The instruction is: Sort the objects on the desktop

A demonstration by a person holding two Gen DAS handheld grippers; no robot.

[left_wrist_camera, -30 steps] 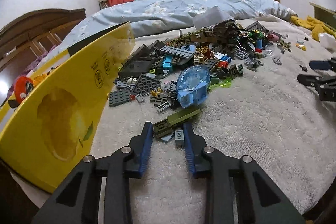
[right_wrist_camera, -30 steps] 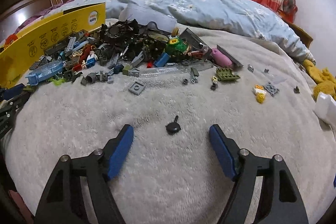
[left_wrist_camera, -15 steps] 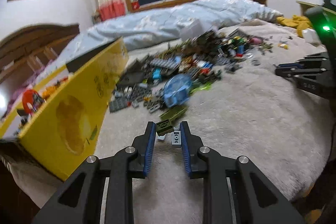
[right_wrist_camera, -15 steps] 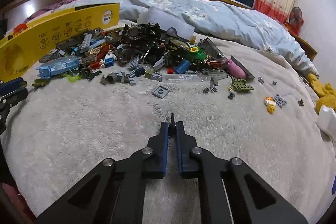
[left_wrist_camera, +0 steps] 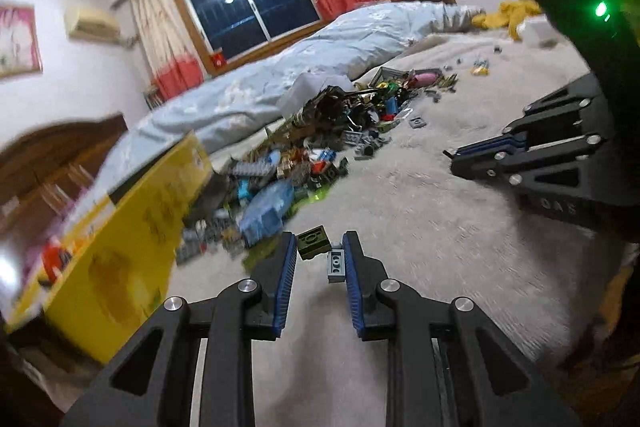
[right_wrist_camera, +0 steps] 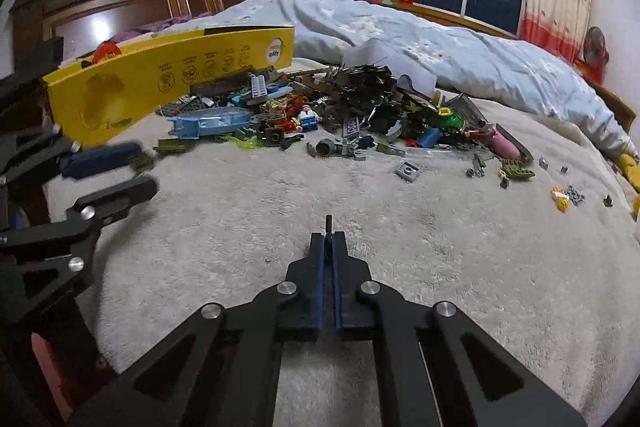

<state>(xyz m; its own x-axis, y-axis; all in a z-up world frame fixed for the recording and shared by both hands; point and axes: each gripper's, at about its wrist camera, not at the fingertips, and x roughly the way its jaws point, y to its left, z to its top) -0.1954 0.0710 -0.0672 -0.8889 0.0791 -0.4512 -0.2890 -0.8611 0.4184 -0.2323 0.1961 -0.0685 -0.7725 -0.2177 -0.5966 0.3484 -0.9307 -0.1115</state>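
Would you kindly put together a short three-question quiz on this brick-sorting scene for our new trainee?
1. True or false: the right gripper is wide open.
2. What does the left gripper hold between its fingers: (a) a pink piece, (b) an olive brick joined to a grey plate, (c) nothing?
3. In the right wrist view, on which side of the brick pile does the yellow box stand?

Key
1. False: it is shut on a small black piece, whose tip sticks out past the fingers.
2. b
3. On the left of the pile, on the beige blanket.
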